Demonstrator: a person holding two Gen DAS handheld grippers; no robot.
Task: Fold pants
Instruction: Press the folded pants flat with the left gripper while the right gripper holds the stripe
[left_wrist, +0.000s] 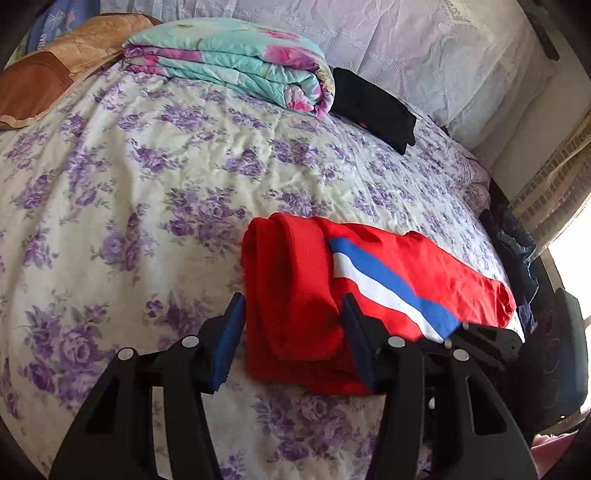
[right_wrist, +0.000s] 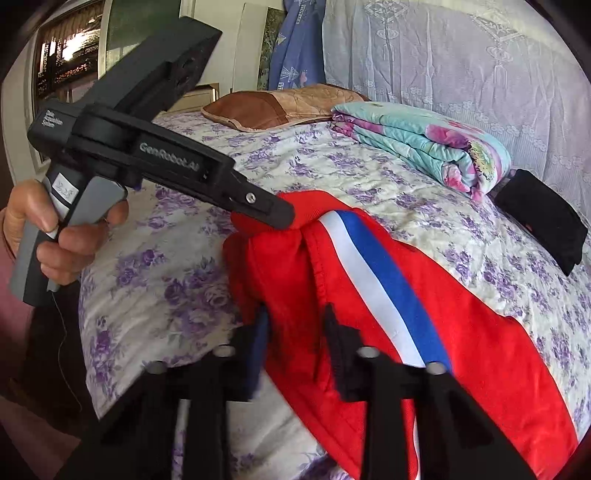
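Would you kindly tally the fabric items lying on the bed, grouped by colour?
Red with a white and blue stripe: 1, the pants
Black: 1, the folded garment
Turquoise and pink floral: 1, the folded quilt
Brown and tan: 1, the pillow
Total: 4, all on the purple-flowered bedspread

Home bedroom: bed (left_wrist: 147, 184) under purple-flowered quilt, folded floral blanket (left_wrist: 236, 62) and brown pillow (left_wrist: 48, 74) at its head, lace-draped headboard (right_wrist: 461, 59), curtained window (left_wrist: 554, 192).
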